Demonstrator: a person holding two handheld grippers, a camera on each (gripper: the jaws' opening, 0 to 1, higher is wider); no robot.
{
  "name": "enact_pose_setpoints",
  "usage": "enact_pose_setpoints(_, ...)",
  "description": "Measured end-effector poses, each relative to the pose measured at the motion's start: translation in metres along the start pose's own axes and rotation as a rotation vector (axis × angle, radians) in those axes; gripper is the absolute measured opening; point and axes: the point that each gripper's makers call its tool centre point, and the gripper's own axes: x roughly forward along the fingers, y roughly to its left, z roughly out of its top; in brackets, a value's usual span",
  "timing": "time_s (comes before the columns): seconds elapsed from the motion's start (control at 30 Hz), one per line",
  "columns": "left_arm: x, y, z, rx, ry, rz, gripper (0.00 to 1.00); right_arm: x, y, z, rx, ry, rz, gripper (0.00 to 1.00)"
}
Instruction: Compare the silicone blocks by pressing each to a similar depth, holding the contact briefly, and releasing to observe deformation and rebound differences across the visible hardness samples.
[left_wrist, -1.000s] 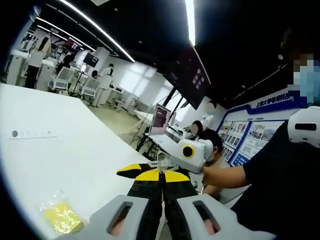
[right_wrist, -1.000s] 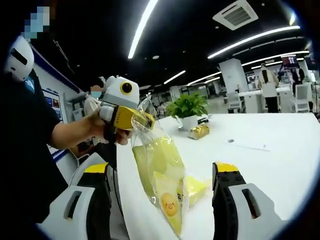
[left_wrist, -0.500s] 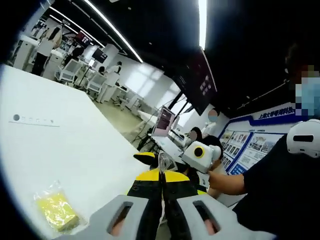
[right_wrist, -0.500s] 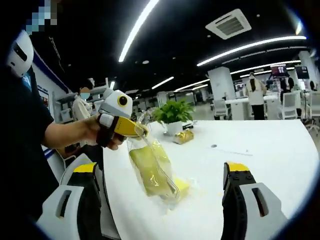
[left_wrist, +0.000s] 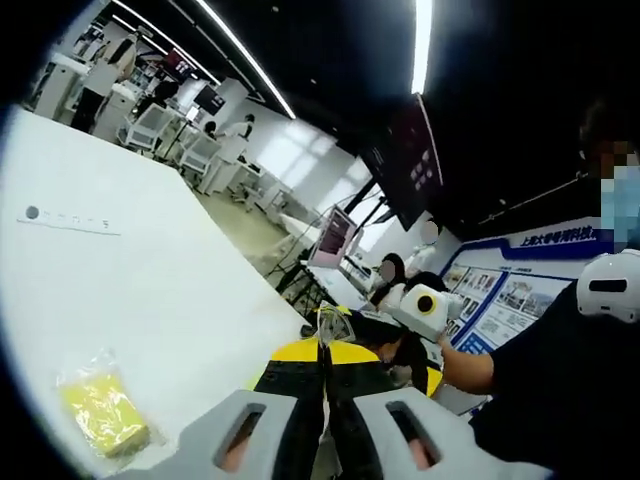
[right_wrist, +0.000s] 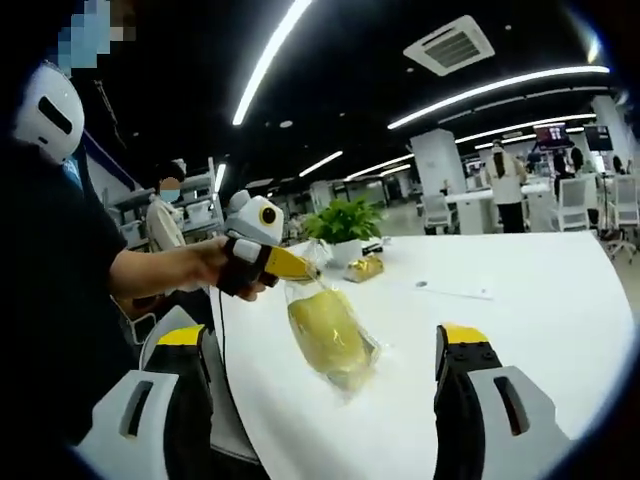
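White table (right_wrist: 540, 300) is spreading out ahead of both grippers. Right gripper (right_wrist: 325, 395) is sitting spread wide, nothing between its jaws. Left gripper (right_wrist: 300, 268) is pressed together, pinching the top edge of a clear bag (right_wrist: 330, 335) with a yellow block inside; bag is hanging just ahead of the right gripper, between its jaws. Smaller yellow block packet (left_wrist: 100, 412) is lying on the table, left of the left gripper's jaws.

In the right gripper view, the left hand-held gripper (right_wrist: 300, 268) holds a bag (right_wrist: 330, 335) hanging above the surface (right_wrist: 520, 320), between the right hand-held gripper (right_wrist: 320, 345)'s jaws. Behind stand a plant (right_wrist: 345, 220) and a packet (right_wrist: 362, 267). In the left gripper view, another bag (left_wrist: 100, 410) lies on the surface, left of the jaws.
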Motion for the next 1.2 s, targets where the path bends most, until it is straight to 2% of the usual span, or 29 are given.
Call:
enact_pose_setpoints(0.23,0.016,0.007,-0.004,-0.048,0.003,0.007,0.00,-0.024,0.003,-0.005,-0.040,0.029,-0.055,0.80)
enact_pose_setpoints(0.3,0.027,0.008,-0.006,-0.105,-0.001,-0.001,0.00,-0.030,0.002,-0.011,-0.047,0.047,-0.067,0.79)
enact_pose_setpoints(0.43,0.050,0.015,-0.011,-0.152,-0.005,0.000,0.00,-0.043,0.000,-0.025,-0.023,0.075,-0.094,0.78)
enact_pose_setpoints(0.57,0.071,0.028,-0.017,-0.187,-0.008,0.019,0.00,-0.055,-0.003,-0.033,0.005,0.065,-0.129,0.75)
enact_pose_setpoints(0.67,0.082,0.046,-0.019,-0.247,-0.033,0.056,0.00,-0.061,-0.006,-0.035,0.019,0.065,-0.149,0.74)
enact_pose_setpoints(0.83,0.092,0.088,-0.030,-0.477,-0.118,0.152,0.00,-0.067,-0.005,-0.036,0.014,0.068,-0.163,0.73)
enact_pose_setpoints(0.9,0.093,0.099,-0.035,-0.521,-0.140,0.167,0.00,-0.069,-0.006,-0.036,0.017,0.064,-0.173,0.73)
enact_pose_setpoints(0.97,0.092,0.115,-0.040,-0.571,-0.164,0.218,0.00,-0.070,-0.006,-0.037,0.021,0.064,-0.182,0.72)
enact_pose_setpoints(1.03,0.090,0.127,-0.045,-0.582,-0.174,0.251,0.00,-0.072,-0.005,-0.036,0.024,0.062,-0.184,0.72)
enact_pose_setpoints(1.07,0.087,0.136,-0.048,-0.594,-0.192,0.293,0.00,-0.073,-0.004,-0.036,0.025,0.059,-0.186,0.72)
enact_pose_setpoints(1.1,0.084,0.142,-0.045,-0.614,-0.225,0.300,0.00,-0.073,-0.004,-0.036,0.026,0.059,-0.187,0.72)
enact_pose_setpoints(1.13,0.081,0.146,-0.045,-0.685,-0.252,0.295,0.00,-0.074,-0.003,-0.037,0.026,0.061,-0.190,0.71)
enact_pose_setpoints(1.2,0.078,0.154,-0.047,-0.706,-0.262,0.303,0.00,-0.076,-0.003,-0.038,0.029,0.063,-0.194,0.70)
